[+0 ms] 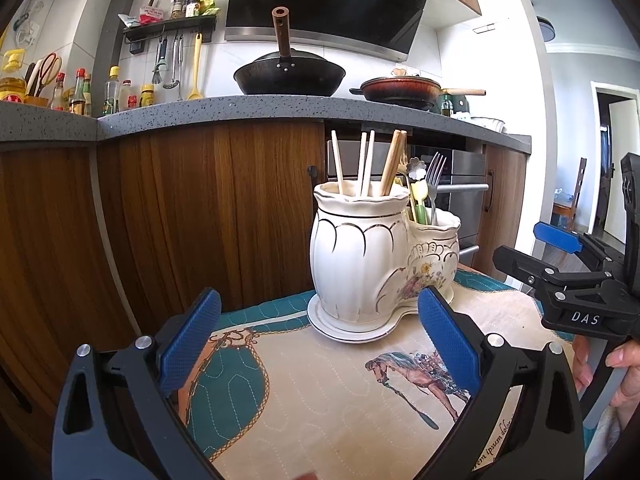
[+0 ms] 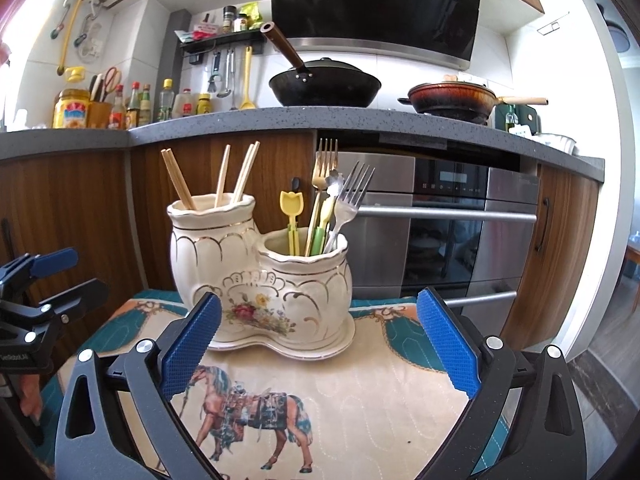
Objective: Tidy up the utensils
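A white ceramic two-pot utensil holder [image 1: 360, 256] [image 2: 260, 280] stands on its saucer on a horse-print cloth. The taller pot holds several wooden chopsticks [image 1: 366, 164] [image 2: 224, 178]. The lower pot holds forks [image 2: 348, 196] [image 1: 434, 172], a flower-ended spoon and a yellow tulip-topped pick [image 2: 291, 210]. My left gripper [image 1: 320, 344] is open and empty, just short of the holder. My right gripper [image 2: 318, 344] is open and empty, also just in front of it. Each gripper shows at the edge of the other's view.
The cloth [image 2: 380, 400] covers a small table in front of wooden cabinets [image 1: 200, 208] and a steel oven [image 2: 460, 232]. The grey counter above carries a black wok [image 1: 290, 74], a brown pan [image 2: 452, 100] and sauce bottles [image 2: 132, 106].
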Demonstrator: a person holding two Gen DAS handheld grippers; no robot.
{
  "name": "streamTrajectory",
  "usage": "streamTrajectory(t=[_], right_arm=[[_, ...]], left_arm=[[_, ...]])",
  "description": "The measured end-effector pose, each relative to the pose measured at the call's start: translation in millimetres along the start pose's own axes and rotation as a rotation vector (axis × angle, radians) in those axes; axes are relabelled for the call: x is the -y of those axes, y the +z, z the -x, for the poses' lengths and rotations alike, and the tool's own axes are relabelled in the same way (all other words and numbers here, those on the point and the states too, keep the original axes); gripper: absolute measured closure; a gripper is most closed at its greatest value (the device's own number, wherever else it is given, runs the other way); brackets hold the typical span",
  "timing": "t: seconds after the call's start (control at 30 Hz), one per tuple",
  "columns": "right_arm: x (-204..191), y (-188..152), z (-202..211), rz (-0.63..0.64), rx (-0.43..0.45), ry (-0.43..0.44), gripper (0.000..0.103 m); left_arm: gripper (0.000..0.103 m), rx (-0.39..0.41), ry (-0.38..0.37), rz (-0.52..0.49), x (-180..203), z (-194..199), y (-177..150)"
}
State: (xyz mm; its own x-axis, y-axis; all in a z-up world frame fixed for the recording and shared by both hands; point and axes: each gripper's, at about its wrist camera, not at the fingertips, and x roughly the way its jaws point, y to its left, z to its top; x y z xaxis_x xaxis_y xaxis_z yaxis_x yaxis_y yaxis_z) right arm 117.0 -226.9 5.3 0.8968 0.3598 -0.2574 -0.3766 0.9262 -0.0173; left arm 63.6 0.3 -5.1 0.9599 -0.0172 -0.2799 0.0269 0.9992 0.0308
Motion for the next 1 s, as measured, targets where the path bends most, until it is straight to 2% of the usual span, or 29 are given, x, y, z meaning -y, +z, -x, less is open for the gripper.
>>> streamTrajectory(t=[1.0], right_arm=[[-1.6,-2.0,-5.1,0.006,-0.019,-0.006,0.005]], left_arm=[[0.006,-0.014,-0.008,-0.018,3.9,-2.1,-0.3]])
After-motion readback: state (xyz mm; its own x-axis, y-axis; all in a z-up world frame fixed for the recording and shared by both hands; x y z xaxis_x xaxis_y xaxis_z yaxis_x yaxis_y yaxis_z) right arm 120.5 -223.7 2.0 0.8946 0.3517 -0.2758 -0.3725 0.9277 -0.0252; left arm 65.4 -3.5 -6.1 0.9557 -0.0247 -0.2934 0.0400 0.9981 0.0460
